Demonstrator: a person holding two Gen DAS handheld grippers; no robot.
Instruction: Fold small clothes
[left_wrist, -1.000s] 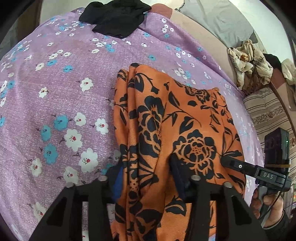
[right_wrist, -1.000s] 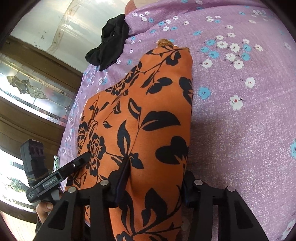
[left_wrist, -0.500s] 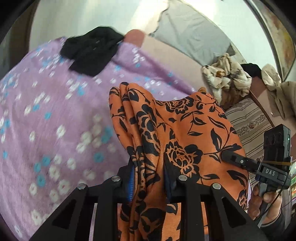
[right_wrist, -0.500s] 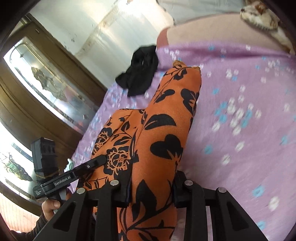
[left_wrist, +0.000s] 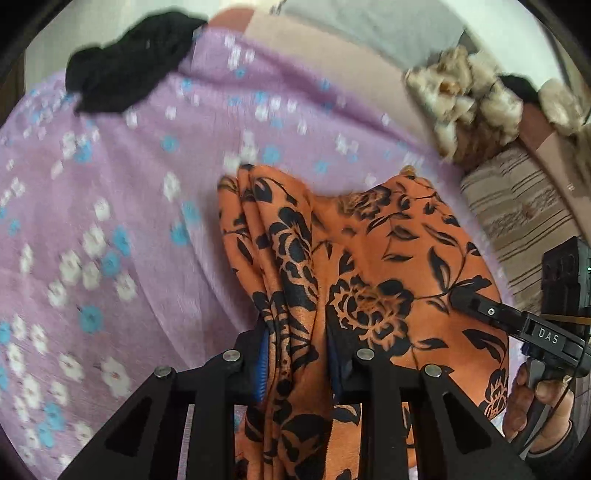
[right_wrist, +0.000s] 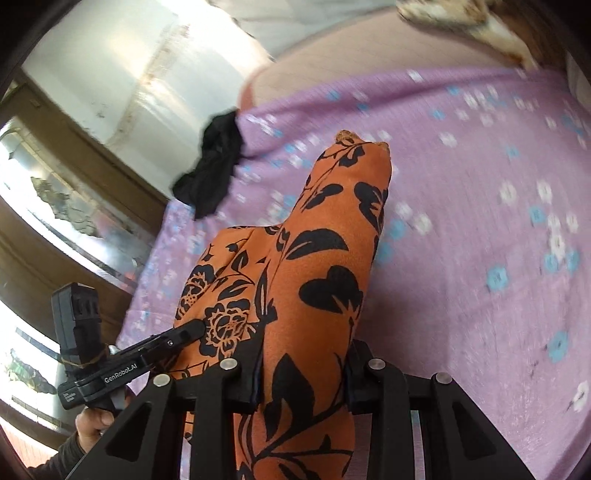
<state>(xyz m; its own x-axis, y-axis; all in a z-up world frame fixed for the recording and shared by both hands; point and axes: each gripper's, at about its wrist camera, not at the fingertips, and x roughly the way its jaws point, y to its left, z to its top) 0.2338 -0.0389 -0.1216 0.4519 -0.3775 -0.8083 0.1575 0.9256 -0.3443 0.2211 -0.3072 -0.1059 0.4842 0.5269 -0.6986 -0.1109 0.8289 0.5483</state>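
Note:
An orange cloth with black flowers (left_wrist: 369, 266) hangs between both grippers above the purple flowered bedsheet (left_wrist: 110, 206). My left gripper (left_wrist: 295, 354) is shut on its bunched left edge. My right gripper (right_wrist: 303, 369) is shut on its other edge, where the cloth (right_wrist: 325, 258) stretches forward in a long fold whose far end meets the sheet (right_wrist: 480, 206). In each view the other gripper shows pinching the cloth: the right one in the left wrist view (left_wrist: 458, 295), the left one in the right wrist view (right_wrist: 195, 326).
A black garment (left_wrist: 129, 62) lies at the far edge of the bed, also in the right wrist view (right_wrist: 214, 166). Crumpled beige clothes (left_wrist: 472, 99) and a striped cushion (left_wrist: 517, 221) sit to the right. A wooden mirrored cabinet (right_wrist: 55, 206) stands left of the bed.
Both grippers have closed tighter and lifted the near edge of the orange cloth off the sheet, pulling it back toward me. The views tilted up and are motion-blurred.

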